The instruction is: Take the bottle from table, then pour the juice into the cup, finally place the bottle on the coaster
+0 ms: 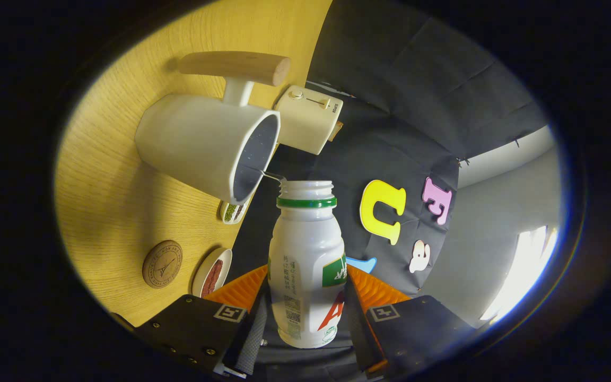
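My gripper (305, 313) is shut on a white plastic bottle (307, 260) with a green neck ring and no cap, one finger pressing each side of its body. The whole view is rolled, so the bottle is tipped toward the white cup (207, 143) with a wooden handle (235, 66). The bottle's mouth sits just at the cup's rim, and a thin clear stream (272, 175) runs from the mouth into the cup's dark inside. A round wooden coaster (162, 263) lies on the table beside the fingers, apart from the cup.
The wooden table (114, 201) carries a cream toaster (308, 119) just behind the cup. Two small dishes lie near the table's edge: one with green bits (232, 212), one with reddish-brown grains (212, 273) next to the coaster. The black cloth wall stands beyond.
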